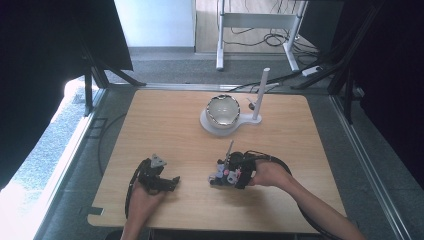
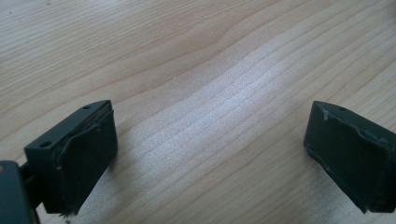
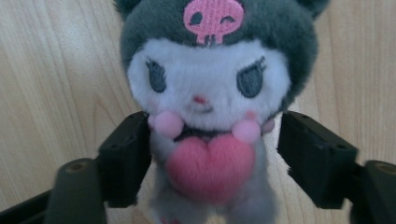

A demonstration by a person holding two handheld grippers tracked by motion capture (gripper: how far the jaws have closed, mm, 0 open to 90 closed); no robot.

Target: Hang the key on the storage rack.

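A small plush toy (image 3: pixel 205 84) with a dark grey hood, a white face and a pink heart on its chest lies on the wooden table (image 1: pixel 165 120). In the high view the plush toy (image 1: pixel 223 176) is at the front centre, at the tip of my right gripper (image 1: pixel 226 172). My right gripper (image 3: pixel 215 154) has one black jaw against each side of the toy's body, below the head. My left gripper (image 1: pixel 169 183) rests at the front left, and its jaws (image 2: pixel 210 154) stand wide apart over bare wood with nothing between them.
A glossy bowl (image 1: pixel 223 110) sits on a white stand base (image 1: pixel 207 125) at the back centre, with a white upright post (image 1: pixel 262 92) just right of it. Floor, desk legs and cables lie beyond the table's far edge.
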